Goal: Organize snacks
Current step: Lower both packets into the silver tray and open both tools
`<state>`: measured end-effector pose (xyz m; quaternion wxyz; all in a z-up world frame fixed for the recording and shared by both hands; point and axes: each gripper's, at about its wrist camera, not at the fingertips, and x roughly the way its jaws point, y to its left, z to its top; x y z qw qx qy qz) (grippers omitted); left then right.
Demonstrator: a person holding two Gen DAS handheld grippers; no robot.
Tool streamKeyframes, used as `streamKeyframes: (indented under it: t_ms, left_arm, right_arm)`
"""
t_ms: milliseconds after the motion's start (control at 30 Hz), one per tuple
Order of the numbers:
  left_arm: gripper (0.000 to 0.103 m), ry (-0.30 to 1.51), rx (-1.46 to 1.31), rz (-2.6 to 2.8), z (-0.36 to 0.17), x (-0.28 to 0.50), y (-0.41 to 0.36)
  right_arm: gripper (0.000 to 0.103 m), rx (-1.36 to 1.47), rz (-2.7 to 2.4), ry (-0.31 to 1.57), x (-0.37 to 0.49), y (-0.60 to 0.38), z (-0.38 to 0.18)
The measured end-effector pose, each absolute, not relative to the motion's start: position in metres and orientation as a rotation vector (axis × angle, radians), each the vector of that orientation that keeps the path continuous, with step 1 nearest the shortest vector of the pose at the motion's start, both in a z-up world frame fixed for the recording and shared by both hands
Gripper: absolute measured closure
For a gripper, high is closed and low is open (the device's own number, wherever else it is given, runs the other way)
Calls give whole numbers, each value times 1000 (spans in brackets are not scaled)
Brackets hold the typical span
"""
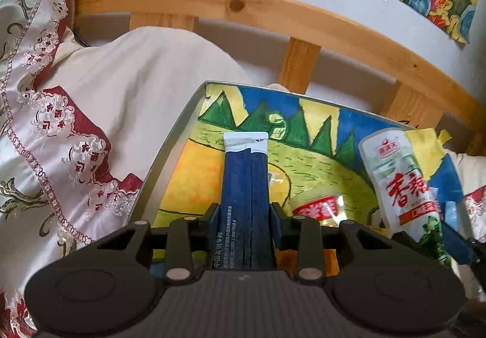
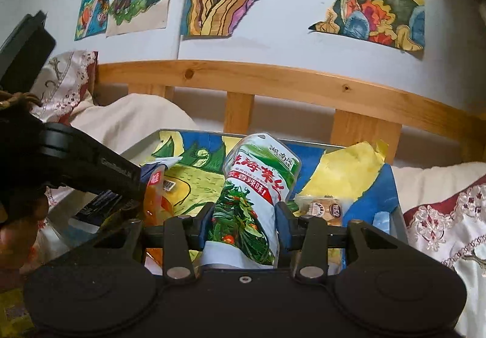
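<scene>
My left gripper (image 1: 244, 213) is shut on a dark blue stick sachet (image 1: 244, 174) with a white top end. The sachet points forward over a metal-rimmed tray (image 1: 170, 149) lined with a colourful drawing. My right gripper (image 2: 245, 216) is shut on a white and green snack packet (image 2: 255, 186) with red lettering, held upright over the same tray (image 2: 398, 210). That packet (image 1: 404, 186) also shows at the right of the left wrist view. The left gripper (image 2: 136, 189) reaches in from the left in the right wrist view. An orange-red packet (image 1: 316, 207) and a small biscuit pack (image 2: 328, 208) lie in the tray.
The tray rests on a bed with cream and red embroidered bedding (image 1: 60, 131). A wooden bed rail (image 2: 273, 79) runs behind it, below a white wall with coloured drawings (image 2: 364, 3). A person's hand (image 2: 15, 234) holds the left gripper.
</scene>
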<state>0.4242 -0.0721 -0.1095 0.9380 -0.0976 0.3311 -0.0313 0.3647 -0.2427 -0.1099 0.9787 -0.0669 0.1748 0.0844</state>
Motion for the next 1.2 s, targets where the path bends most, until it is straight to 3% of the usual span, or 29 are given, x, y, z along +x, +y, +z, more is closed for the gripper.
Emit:
streamKeyframes:
  t_ms: [267,367,500,600,1000,1200]
  left_arm:
    - [63,695,-156,-34,-119,434,-80]
    - [61,681,-151,-33,-122,433,-82]
    - [43,697,-169,-33,-122,433,-80]
    - [39,697,-187,-23,-120,431,-75]
    - [4,541,-180,37,-72,382,-55]
    - [1,466,-193,44,-42,344,-41]
  right_arm:
    - [57,-161,161,389,376,-237,-118]
    - [51,-147,150,410,379,-239,-120]
    - [42,-133,144,413,380,-241,-121]
    - [37,-149,138,404,378,-239,-121]
    - [11,-48,68,328,359,-242,-87]
    - [4,-14,31,305,336,-244,-53]
